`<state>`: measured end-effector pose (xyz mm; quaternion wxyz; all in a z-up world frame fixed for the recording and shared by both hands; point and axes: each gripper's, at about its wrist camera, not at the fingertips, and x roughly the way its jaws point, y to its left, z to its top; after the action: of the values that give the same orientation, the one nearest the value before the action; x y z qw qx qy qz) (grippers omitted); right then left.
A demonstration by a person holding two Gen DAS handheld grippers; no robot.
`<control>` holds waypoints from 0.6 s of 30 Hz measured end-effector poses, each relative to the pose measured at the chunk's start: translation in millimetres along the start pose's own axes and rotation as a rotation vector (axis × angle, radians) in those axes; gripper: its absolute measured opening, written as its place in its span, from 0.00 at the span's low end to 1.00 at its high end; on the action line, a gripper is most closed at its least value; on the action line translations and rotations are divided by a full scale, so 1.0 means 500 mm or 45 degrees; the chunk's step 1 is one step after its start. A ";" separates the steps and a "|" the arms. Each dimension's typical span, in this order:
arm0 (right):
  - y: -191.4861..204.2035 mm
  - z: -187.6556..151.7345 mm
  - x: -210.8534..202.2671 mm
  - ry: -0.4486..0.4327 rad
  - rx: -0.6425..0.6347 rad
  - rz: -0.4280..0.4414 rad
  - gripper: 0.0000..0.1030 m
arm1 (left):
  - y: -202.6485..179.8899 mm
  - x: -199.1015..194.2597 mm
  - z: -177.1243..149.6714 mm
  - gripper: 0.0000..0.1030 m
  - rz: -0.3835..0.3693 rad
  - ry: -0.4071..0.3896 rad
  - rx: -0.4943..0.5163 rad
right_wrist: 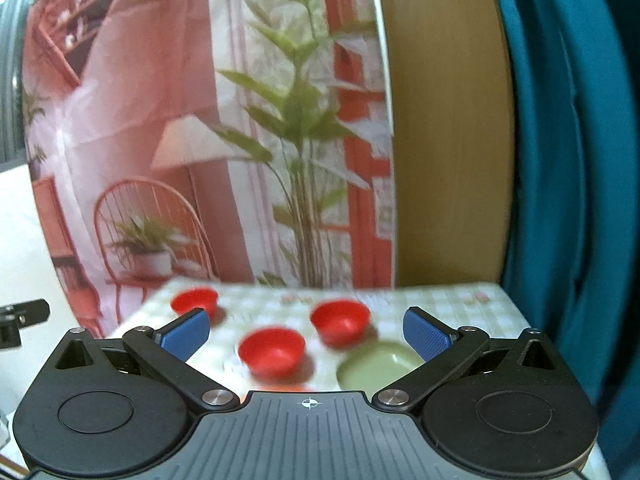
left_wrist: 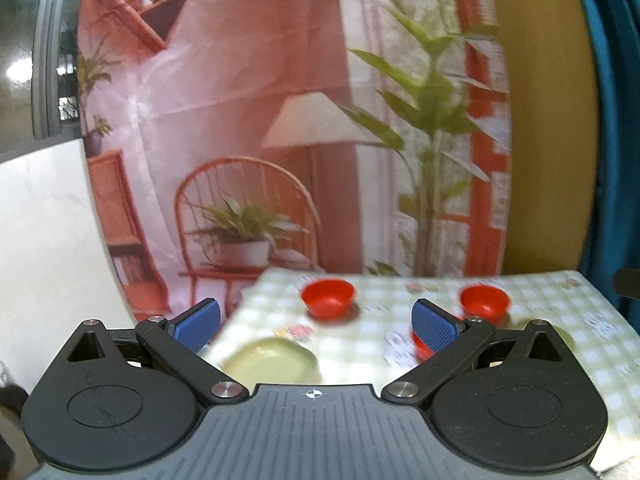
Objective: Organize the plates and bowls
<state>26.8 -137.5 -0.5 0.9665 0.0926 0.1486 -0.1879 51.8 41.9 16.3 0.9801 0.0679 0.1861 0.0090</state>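
Three red bowls (right_wrist: 271, 351) and a green plate (right_wrist: 376, 365) dot the table (right_wrist: 460, 300).

Glossy red plastic-looking bowls (right_wrist: 271, 350) and a smooth, pale green plate (right_wrist: 378, 364) sit on a checked tablecloth (left_wrist: 360, 340) with a soft, matt look. The left gripper (left_wrist: 316, 320) and right gripper (right_wrist: 307, 330), both spread wide, show matt black plastic arms, ribbed grey housings, bright metal pivot pins and finely textured blue pads (left_wrist: 434, 326). Behind hangs a creased printed fabric backdrop (left_wrist: 240, 120) beside a satin wood-grain panel (right_wrist: 448, 140).
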 end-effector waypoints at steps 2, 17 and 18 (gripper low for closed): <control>0.015 0.015 0.032 -0.014 -0.014 0.046 1.00 | 0.025 0.028 0.025 1.00 -0.002 -0.021 -0.007; 0.247 0.032 0.363 0.166 -0.091 0.324 1.00 | 0.178 0.329 0.051 0.96 0.122 0.111 0.030; 0.267 0.026 0.379 0.181 -0.108 0.337 1.00 | 0.193 0.345 0.043 0.94 0.122 0.122 0.026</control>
<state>250.1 -82.5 -33.0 0.9728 0.0835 0.2112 -0.0453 221.0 142.1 -13.3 0.9678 0.0861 0.2293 0.0574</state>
